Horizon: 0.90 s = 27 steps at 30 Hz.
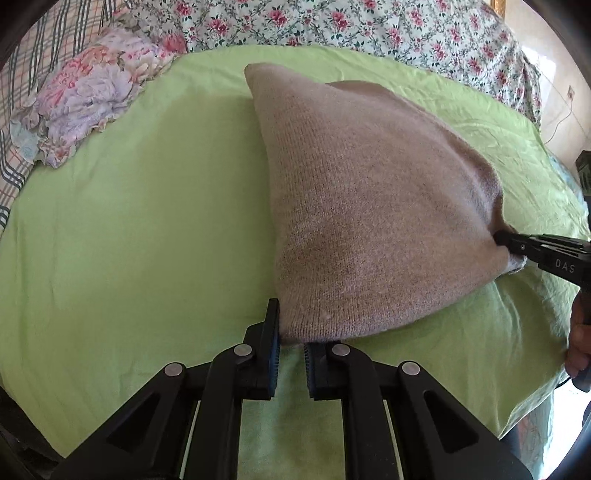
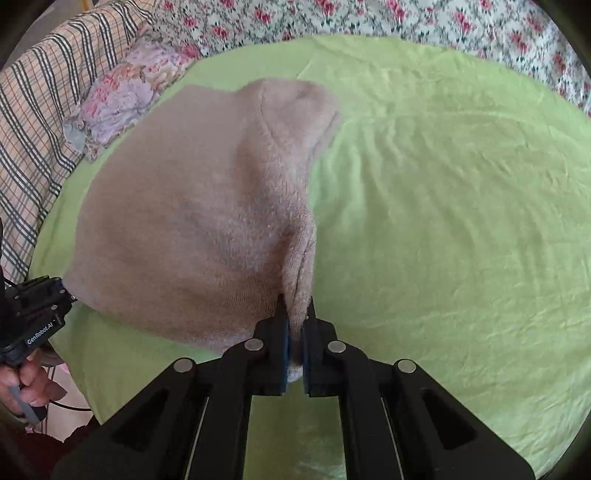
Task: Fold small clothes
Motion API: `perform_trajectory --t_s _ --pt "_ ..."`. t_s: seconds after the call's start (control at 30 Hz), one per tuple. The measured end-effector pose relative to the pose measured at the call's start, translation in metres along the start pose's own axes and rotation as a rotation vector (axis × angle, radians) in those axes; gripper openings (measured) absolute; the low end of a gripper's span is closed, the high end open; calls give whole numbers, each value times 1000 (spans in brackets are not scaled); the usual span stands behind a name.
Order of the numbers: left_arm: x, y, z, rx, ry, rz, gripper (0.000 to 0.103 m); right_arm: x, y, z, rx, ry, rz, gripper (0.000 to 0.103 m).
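A light green sheet (image 1: 129, 221) covers the bed, wrinkled on its right side. At the far left a crumpled pastel floral cloth (image 1: 88, 96) lies against a plaid blanket (image 2: 40, 110), and a rose-print bedspread (image 1: 369, 26) runs along the far edge.

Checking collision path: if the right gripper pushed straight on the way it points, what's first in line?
The beige knit garment itself: the right gripper already pinches its near edge, with the green sheet apparently right underneath, though depth is unclear.
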<state>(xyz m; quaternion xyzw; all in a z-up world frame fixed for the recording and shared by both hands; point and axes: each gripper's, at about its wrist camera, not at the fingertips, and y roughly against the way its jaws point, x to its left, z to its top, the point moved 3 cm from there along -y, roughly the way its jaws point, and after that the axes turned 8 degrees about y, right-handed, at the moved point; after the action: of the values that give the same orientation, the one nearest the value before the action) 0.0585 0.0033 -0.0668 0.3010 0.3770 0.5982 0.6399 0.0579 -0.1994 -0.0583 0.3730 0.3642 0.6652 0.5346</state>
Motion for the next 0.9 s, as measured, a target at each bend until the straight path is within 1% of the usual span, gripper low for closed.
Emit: perform_trajectory --t_s 0.1,0.17,0.2,0.27,0.3,0.37,0.47,0.53,0.6,0.63,0.67,0.7,0.73,0.77,0.8,0.83,0.9 --pt "1 4 0 17 -12 -41 10 -5 6 -2 -1 -16 -10 13" --pt "7 10 -2 31 -9 -93 12 -10 13 -5 -5 -47 16 27" --pt "10 14 -4 43 -7 -121 16 -13 17 -6 -11 -64 31 29" --pt "18 27 -4 50 -4 -182 18 -18 31 -7 -36 -104 67 30" --pt "20 34 -3 46 -6 -207 19 -19 37 -6 -50 -117 69 30" --pt "26 51 2 16 -9 -255 21 -23 53 0 -100 -144 69 30" --pt "28 67 25 -33 -3 -335 22 -23 65 20 -170 -172 122 30" --pt "19 69 43 -74 -17 -364 22 -10 59 41 -186 -158 166 30" --pt "9 63 62 -103 -33 -380 22 6 50 56 -192 -128 200 30" --pt "4 58 72 -114 -42 -403 22 18 39 67 -184 -103 227 30" --pt "2 51 79 -109 -42 -415 22 24 30 72 -168 -86 234 30" --pt "-2 42 83 -91 -36 -418 22 28 20 76 -145 -68 224 30" --pt "-3 28 86 -49 -33 -426 21 29 6 79 -108 -47 181 30" --pt "-5 15 84 -16 -31 -419 21 26 -8 79 -74 -38 139 29" --pt "-5 5 83 6 -28 -407 18 21 -18 79 -52 -42 132 27" --pt "-5 -9 79 34 -24 -400 12 17 -26 80 -40 -48 131 24" --pt "-7 -24 71 53 -10 -403 7 8 -36 82 -38 -45 104 13"
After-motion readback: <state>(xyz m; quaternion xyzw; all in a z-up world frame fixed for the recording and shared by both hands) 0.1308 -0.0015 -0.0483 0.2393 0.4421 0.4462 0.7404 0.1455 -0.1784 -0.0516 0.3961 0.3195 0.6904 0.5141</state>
